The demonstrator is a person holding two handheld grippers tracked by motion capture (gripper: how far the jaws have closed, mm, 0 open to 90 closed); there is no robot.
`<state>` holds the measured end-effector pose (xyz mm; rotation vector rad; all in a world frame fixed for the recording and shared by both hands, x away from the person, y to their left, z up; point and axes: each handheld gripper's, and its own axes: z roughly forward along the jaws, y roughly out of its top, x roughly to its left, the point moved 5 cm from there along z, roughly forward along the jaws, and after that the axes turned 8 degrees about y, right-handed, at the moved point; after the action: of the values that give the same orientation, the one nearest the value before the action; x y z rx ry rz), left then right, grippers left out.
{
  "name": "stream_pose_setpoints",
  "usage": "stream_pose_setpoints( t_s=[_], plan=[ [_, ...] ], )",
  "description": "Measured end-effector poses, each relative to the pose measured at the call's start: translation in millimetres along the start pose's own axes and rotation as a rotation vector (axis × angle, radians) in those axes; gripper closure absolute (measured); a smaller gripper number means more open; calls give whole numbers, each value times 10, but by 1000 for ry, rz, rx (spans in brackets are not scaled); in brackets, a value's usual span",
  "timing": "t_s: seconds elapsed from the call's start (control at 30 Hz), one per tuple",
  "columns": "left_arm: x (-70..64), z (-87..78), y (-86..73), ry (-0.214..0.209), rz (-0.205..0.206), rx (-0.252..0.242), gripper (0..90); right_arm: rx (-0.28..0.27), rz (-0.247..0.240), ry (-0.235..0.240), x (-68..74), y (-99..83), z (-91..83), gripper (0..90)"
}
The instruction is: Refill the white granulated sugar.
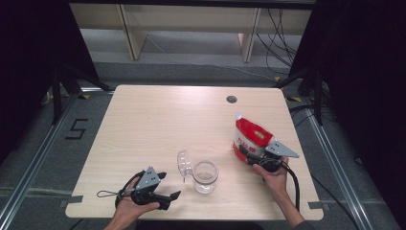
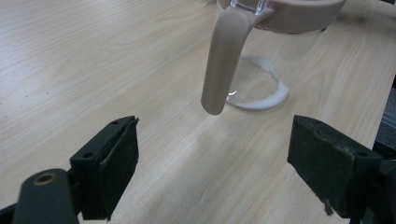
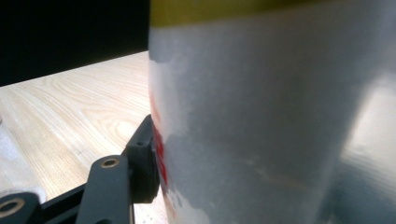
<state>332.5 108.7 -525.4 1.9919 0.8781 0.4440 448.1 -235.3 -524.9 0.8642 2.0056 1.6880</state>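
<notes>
A red and white pouch (image 1: 251,134) with a spout at its top corner stands tilted at the right of the table. My right gripper (image 1: 248,155) is shut on the pouch's lower part. In the right gripper view the pouch (image 3: 261,116) looms close, and one finger (image 3: 142,161) presses into its side; the other is hidden behind it. A clear glass jar (image 1: 205,176) stands near the front middle with its lid (image 1: 184,163) flipped open to the left. My left gripper (image 1: 165,188) lies open just left of the jar. The left gripper view has the left gripper (image 2: 215,168) facing the jar's beige latch arm (image 2: 224,60), with white powder (image 2: 259,91) on the jar's bottom.
The wooden table (image 1: 143,124) has a round cable hole (image 1: 231,99) near its far edge. Black frame legs and cables stand beyond the table on both sides. A hand holds each gripper at the table's front edge.
</notes>
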Motion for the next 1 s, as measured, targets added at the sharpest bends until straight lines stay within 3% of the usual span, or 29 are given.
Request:
stream_pose_setpoints(
  t_s=[0.07, 0.33, 0.97, 1.0],
  plan=[
    [0, 0, -1, -2, 0, 1, 160, -11, -23, 20, -16, 8, 5, 425],
    [-7, 11, -6, -6, 4, -4, 160, -7, -15, 0, -16, 5, 2, 418],
    [-21, 10, -10, -14, 13, 9, 160, -6, -40, 21, -16, 12, 10, 439],
    [-21, 15, -10, -16, 9, 2, 160, 6, -6, 10, 20, 5, -4, 441]
  ],
)
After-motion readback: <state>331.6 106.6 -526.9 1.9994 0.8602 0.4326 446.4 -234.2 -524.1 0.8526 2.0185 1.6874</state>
